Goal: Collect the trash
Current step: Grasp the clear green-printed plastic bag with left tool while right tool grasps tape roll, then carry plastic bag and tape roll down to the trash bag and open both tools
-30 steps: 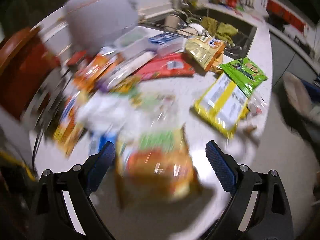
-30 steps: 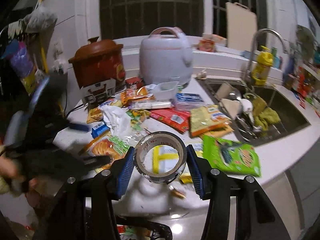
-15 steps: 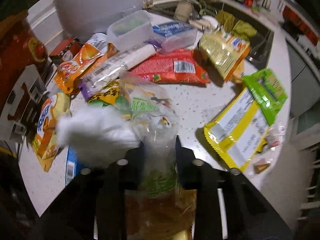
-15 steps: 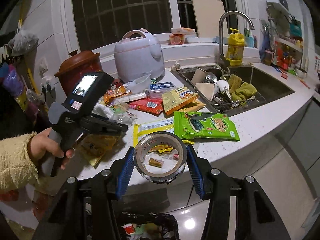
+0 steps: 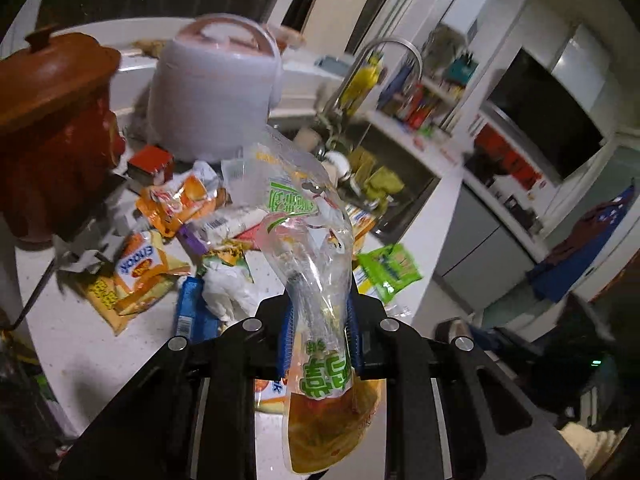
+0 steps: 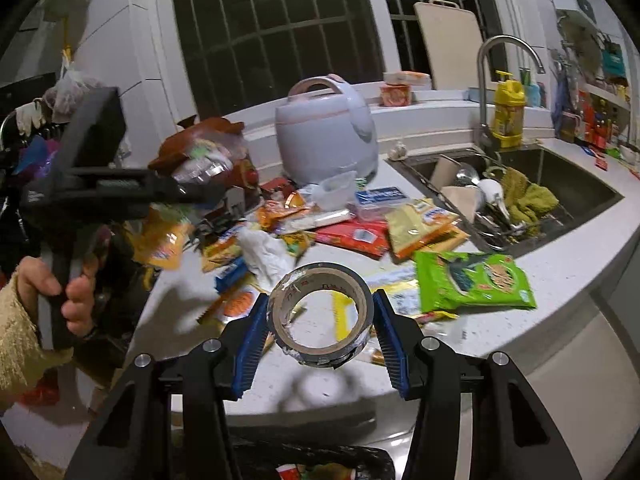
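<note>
Wrappers [image 6: 360, 236] litter the table [image 6: 560, 276] in front of a rice cooker [image 6: 326, 136] and a clay pot [image 5: 48, 120], with a sink [image 6: 560, 184] to the right. Left gripper [image 5: 318, 340] is clamped on a clear snack bag [image 5: 308, 248], lifted above the table. Right gripper [image 6: 320, 328] pinches a tape roll [image 6: 322, 314] over the table's edge; a bin bag [image 6: 320, 464] lies below.

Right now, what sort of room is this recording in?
Most likely a home kitchen. A sink with a curved tap is set into the white countertop, a rice cooker stands near the window, and a cutting board leans on the sill.
</note>
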Demonstrator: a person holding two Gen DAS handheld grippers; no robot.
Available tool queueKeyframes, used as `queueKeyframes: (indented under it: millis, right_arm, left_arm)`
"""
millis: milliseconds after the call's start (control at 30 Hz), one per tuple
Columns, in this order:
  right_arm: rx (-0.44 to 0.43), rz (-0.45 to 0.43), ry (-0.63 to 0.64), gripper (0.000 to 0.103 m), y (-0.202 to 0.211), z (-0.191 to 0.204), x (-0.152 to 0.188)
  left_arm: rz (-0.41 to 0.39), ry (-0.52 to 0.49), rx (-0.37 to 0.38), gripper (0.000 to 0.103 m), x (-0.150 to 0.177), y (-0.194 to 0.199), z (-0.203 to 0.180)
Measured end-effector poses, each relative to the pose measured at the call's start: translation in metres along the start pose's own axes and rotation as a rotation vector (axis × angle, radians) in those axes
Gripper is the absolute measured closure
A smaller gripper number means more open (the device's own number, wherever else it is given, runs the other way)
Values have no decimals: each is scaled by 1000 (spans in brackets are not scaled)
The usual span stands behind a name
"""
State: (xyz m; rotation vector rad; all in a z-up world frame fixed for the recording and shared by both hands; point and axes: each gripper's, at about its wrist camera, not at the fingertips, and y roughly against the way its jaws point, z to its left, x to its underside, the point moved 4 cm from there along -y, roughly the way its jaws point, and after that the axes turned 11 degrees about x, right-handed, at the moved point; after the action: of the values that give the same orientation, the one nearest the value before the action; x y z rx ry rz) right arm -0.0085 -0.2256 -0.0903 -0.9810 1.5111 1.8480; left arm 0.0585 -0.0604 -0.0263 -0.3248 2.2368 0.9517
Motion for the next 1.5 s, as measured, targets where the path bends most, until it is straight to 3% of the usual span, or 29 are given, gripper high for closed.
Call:
queueKeyframes:
  millis: [167, 267, 467, 567, 633, 800, 833, 900, 933, 967, 1100, 1167, 1267, 1400, 1500]
  right_arm:
    - [-39, -12, 29, 52, 11, 17, -2]
    - [-61, 18, 56, 52, 21, 25, 8]
    - [-55, 208, 129, 52, 20, 35, 76]
    - [-45, 345, 138, 52, -1, 37, 129]
    - [-40, 430, 130, 52, -24, 35, 169]
    - [-18, 624, 168, 52, -99, 36, 269]
    - [-10, 665, 179, 52, -116, 36, 290]
    - [14, 737, 189, 51, -143, 34, 322]
    - [37, 768, 192, 47, -157, 32, 338]
    - [54, 784, 194, 45, -167, 30, 350]
    - [82, 816, 186, 37, -190, 28, 374]
    - [80, 808, 202, 27, -193, 31, 376]
    - [73, 811, 230, 27, -193, 34, 376]
    - [67, 773, 213, 28, -176, 34, 352]
    - [22, 702, 186, 28, -142, 33, 305]
  left_arm:
    - [-12, -12, 40, 82, 19, 26, -7]
    - [62, -36, 89, 81, 58, 35, -15]
    - [383, 6, 121, 80, 186, 6, -19]
    - [537, 27, 53, 80, 256, -30, 0]
    - [631, 20, -31, 80, 307, -63, 22]
    - [765, 111, -179, 78, 401, -131, 85]
    - [786, 113, -211, 74, 415, -142, 93]
    - [826, 120, -302, 53, 442, -164, 116]
    - [838, 112, -348, 34, 448, -170, 124]
    - [851, 104, -397, 27, 457, -175, 132]
    - [879, 158, -448, 27, 477, -190, 159]
    - [866, 183, -455, 27, 476, -192, 165]
    - [854, 198, -446, 27, 473, -191, 169]
    - [860, 167, -433, 27, 460, -181, 160]
    - [863, 75, -378, 27, 444, -164, 134]
